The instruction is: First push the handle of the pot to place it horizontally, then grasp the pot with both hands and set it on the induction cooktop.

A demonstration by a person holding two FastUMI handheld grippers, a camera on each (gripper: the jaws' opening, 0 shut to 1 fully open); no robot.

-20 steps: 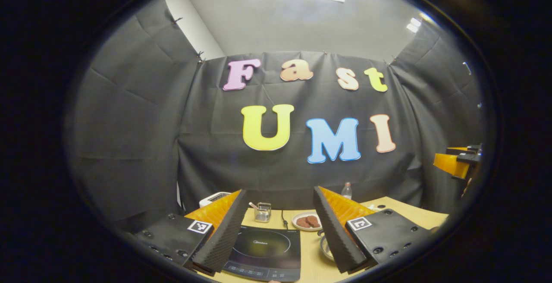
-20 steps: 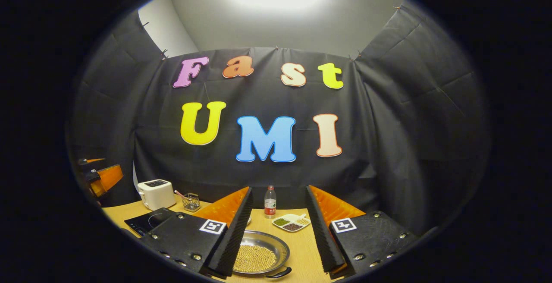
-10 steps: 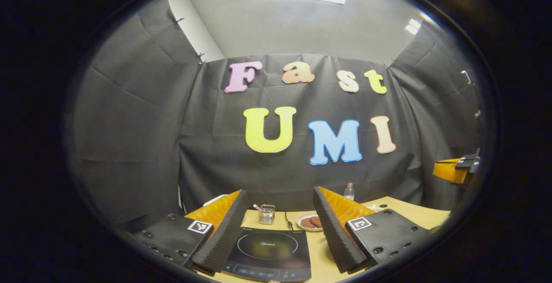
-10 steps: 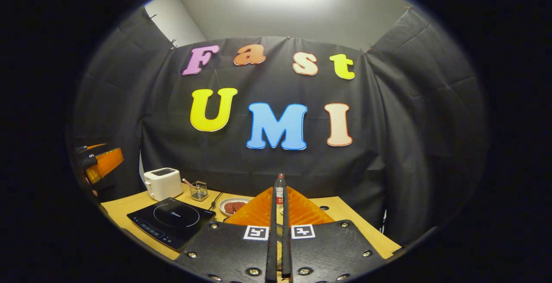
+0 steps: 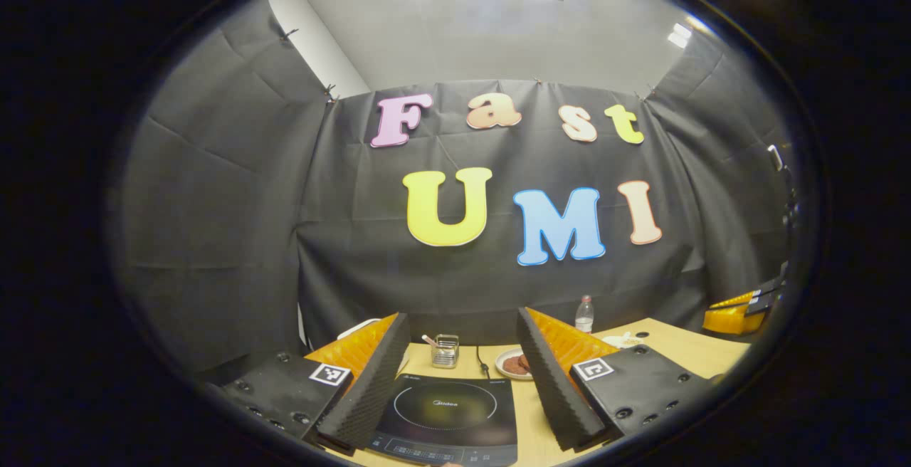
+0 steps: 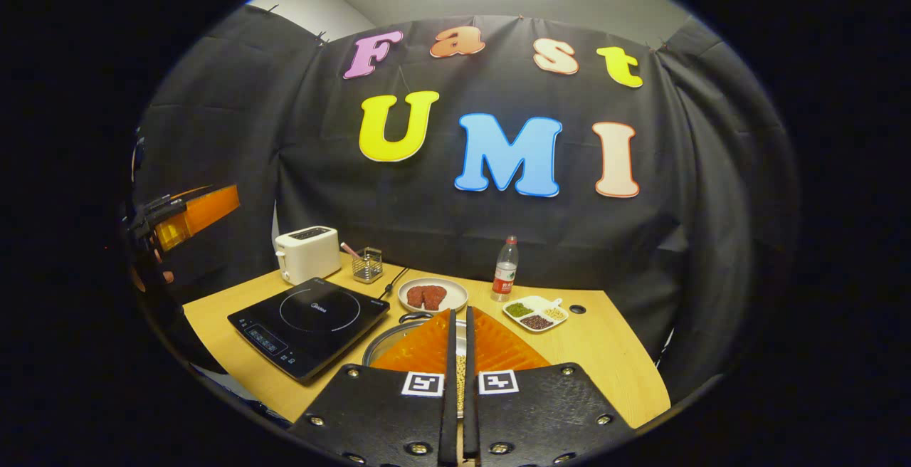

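A steel pot [image 6: 388,342] holding pale grains sits on the wooden table [image 6: 612,353], just right of the black induction cooktop [image 6: 309,317]. My right gripper [image 6: 459,324] hangs above the pot with its fingers shut and nothing held; they hide most of the pot. A dark handle loop [image 6: 418,316] shows at the pot's far rim. My left gripper [image 5: 461,324] is open over the cooktop [image 5: 445,413], nothing between its fingers. It also shows at the far left of the right gripper view, as the left gripper [image 6: 192,214].
Along the back stand a white toaster [image 6: 307,253], a wire holder [image 6: 367,265], a plate of meat [image 6: 432,296], a bottle [image 6: 504,269] and a divided dish [image 6: 535,312]. A hand [image 6: 153,268] is at the table's left edge. The right gripper [image 5: 740,310] sits far right.
My right gripper went from open to shut, then tipped downward, so more of the table shows. The left gripper shifted only slightly over the cooktop.
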